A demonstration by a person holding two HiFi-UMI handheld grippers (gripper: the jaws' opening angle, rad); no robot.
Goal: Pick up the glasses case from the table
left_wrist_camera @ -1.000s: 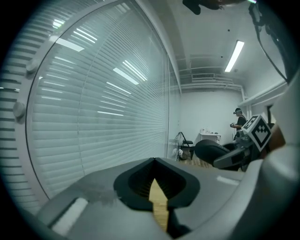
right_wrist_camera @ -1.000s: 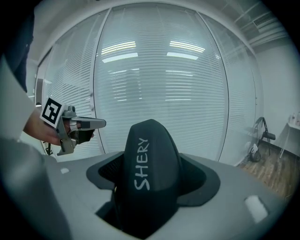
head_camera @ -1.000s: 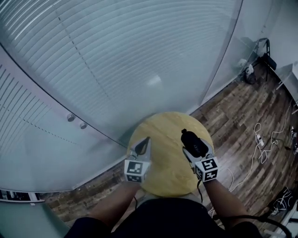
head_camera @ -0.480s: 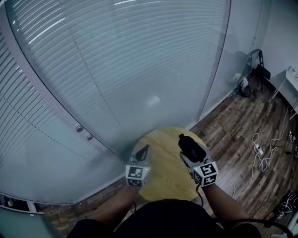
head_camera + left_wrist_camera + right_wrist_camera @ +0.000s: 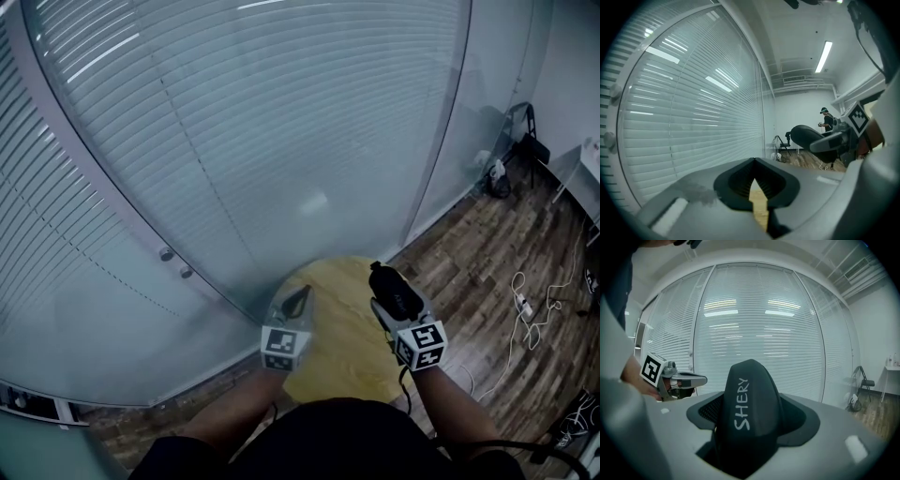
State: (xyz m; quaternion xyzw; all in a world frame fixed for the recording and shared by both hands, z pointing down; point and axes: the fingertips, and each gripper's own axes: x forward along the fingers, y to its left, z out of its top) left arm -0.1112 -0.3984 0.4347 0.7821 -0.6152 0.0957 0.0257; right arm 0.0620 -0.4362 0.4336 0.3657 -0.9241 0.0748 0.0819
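The glasses case [image 5: 394,292] is clamped in the right gripper [image 5: 390,300], which holds it over the far right edge of the round wooden table [image 5: 339,330]. In the left gripper view it shows against the room behind, so it looks lifted clear of the top rather than resting on it. The right gripper view shows the case [image 5: 747,413] filling the gap between the jaws, narrow end outward, with white lettering along its black shell. It looks like a hard, smooth, rounded shell — probably light and stiff, not fragile, but inclined to slip out of a pinch near either tapered end. The safest hold seems to be across the broad middle, where the flanks run closest to parallel, and that is roughly where the jaws sit now. The left gripper [image 5: 298,300] hangs over the table's left edge with its jaws drawn together on nothing, only a sliver of tabletop showing between them. Counted: one case, one table, two grippers.
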